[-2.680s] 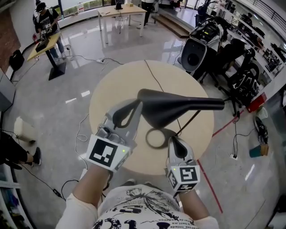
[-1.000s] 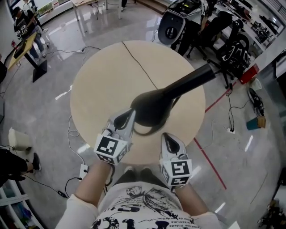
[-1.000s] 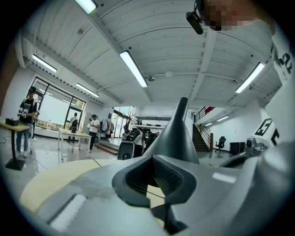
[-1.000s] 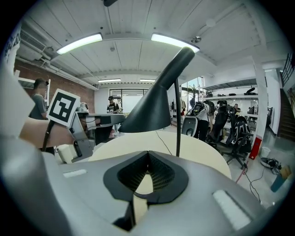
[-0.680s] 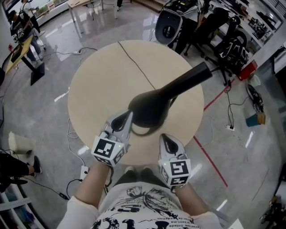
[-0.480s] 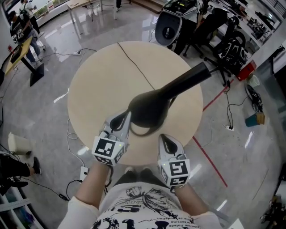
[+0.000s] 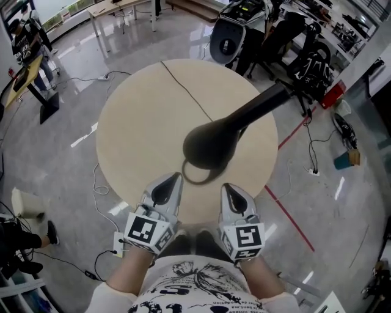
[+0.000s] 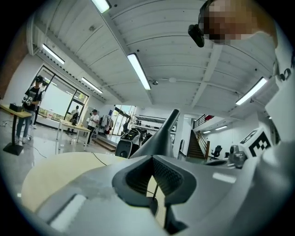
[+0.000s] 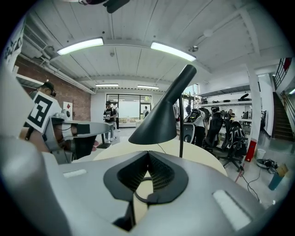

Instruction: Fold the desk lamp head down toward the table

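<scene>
Round wooden table [image 7: 134, 122] stands on glossy grey floor [image 7: 55, 159].

Floor [image 7: 55, 110]: glossy grey, mirroring the ceiling lights
Red line [image 7: 292, 221]: painted slantwise across the floor at lower right
Office chairs [image 7: 308, 64]: black, crowded together at upper right
Black machine [image 7: 226, 44]: round-faced, standing just left of the chairs
Long desk [image 7: 119, 7]: pale wood, at the top edge
Small desk [image 7: 24, 67]: far upper left, with a person [image 7: 24, 33] standing at it
Cables [image 7: 101, 183]: thin, trailing over the floor at left, near a white power strip [image 7: 117, 243]
Teal object [image 7: 343, 160]: on the floor at far right
Ceiling lights [image 8: 138, 70]: long tubes on a white ribbed ceiling
Staircase [image 8: 196, 145]: dark, in the background
Brick wall [image 9: 50, 99]: red, at left, with people [image 9: 109, 113] standing beyond it
</scene>
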Motion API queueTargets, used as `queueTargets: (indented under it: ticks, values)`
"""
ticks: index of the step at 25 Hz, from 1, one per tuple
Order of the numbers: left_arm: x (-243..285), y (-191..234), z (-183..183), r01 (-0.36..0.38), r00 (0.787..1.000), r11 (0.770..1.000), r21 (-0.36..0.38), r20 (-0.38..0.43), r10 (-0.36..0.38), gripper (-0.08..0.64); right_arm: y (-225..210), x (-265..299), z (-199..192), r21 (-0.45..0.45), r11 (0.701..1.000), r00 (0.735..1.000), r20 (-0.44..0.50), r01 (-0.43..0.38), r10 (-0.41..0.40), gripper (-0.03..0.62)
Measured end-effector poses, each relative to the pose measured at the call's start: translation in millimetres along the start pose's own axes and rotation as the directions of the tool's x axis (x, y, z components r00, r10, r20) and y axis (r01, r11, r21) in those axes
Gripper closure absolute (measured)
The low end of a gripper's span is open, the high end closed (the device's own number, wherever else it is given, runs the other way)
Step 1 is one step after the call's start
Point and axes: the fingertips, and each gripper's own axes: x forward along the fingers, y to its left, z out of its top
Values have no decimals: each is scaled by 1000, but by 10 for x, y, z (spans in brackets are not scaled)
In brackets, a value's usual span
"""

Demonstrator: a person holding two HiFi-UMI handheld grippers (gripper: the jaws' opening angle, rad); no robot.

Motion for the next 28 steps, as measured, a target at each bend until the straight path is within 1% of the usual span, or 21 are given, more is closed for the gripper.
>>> queueTargets:
  ticks: [3,6,8,10,13,17,23,28]
  values:
    - [-144,-153,-166,44,998,999,12,-42,-44,554,131,-109,-40,6,1000,1000,2,16,-16,583]
    - [-210,-273,-423,100,991,995,29,-94,-97,554,199,-184,-154,16,999,999,-6,41,-41,583]
    - [-266,-332,-509,110,989,993,42,-108,-105,554,245,-239,-238,25,999,999,-11,42,-41,583]
    - [-345,-376,-515,92,991,995,49,-103,-87,554,289,-301,-308,36,999,1000,-13,29,-29,583]
    - [-512,-458,-560,78,991,995,68,-118,-70,554,382,-414,-374,50,999,1000,-6,2,-1,583]
    - [-699,-684,-565,50,994,997,65,-105,-43,554,503,-616,-443,45,998,999,5,-51,50,583]
    - [-958,-1220,-618,-16,996,996,93,-81,24,554,502,-1219,-539,43,993,993,22,-114,113,583]
    - [-1200,-1868,-726,-46,998,995,88,-35,50,554,399,-1779,-658,-23,987,986,44,-160,161,583]
